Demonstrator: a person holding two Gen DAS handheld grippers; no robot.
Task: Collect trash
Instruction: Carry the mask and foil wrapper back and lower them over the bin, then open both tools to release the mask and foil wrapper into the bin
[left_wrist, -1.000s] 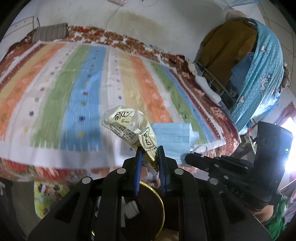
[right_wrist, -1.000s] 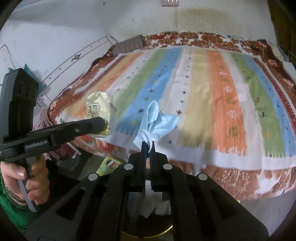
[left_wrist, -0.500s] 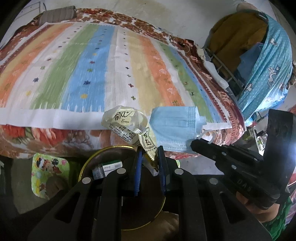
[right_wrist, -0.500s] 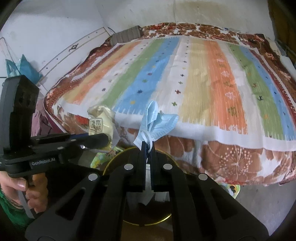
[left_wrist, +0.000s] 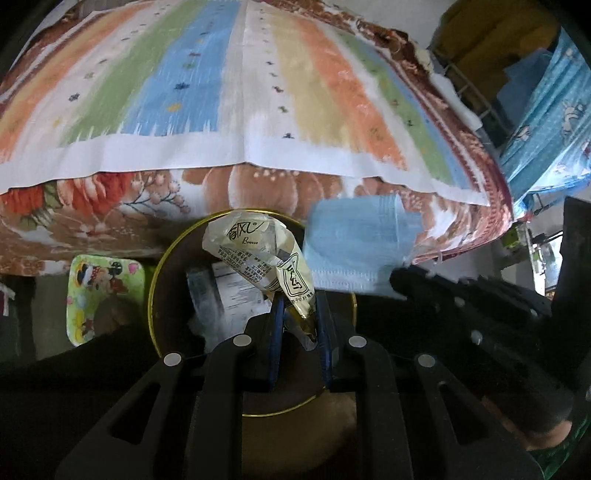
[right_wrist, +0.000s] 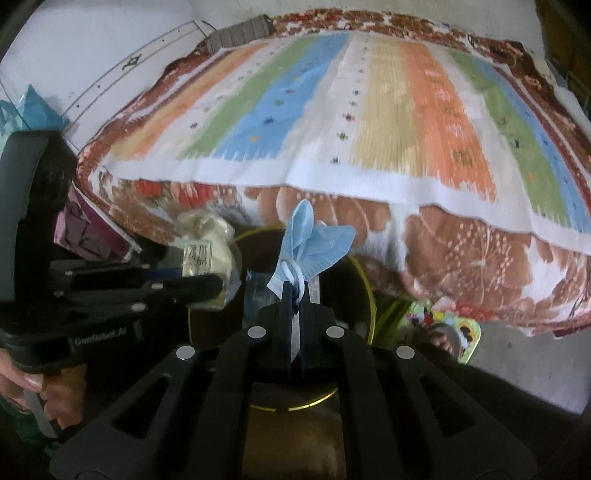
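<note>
Wrapper (left_wrist: 258, 254) is pinched in the left gripper (left_wrist: 298, 314) and mask (right_wrist: 314, 247) in the right gripper (right_wrist: 294, 295), both hanging above the bin (left_wrist: 157, 280). Centre each inside the rim, then spread the fingers so nothing lands outside.

Left gripper (left_wrist: 298, 314): points steeply down; its 2 blue-padded fingers (left_wrist: 275, 332) stand a little apart, pinching a thin crumpled wrapper (left_wrist: 264, 254).
Right gripper (right_wrist: 295, 295): points steeply down, its 2 fingers (right_wrist: 286, 314) pressed nearly together, clamped on a blue face mask (right_wrist: 314, 247).
Left hand (right_wrist: 40, 391): wrapped around the black handle, fingertips curled over a pale trigger lever at the lower left of the right wrist view.
Spacing: the 2 grippers sit side by side, close together, each in the other's view.
</note>
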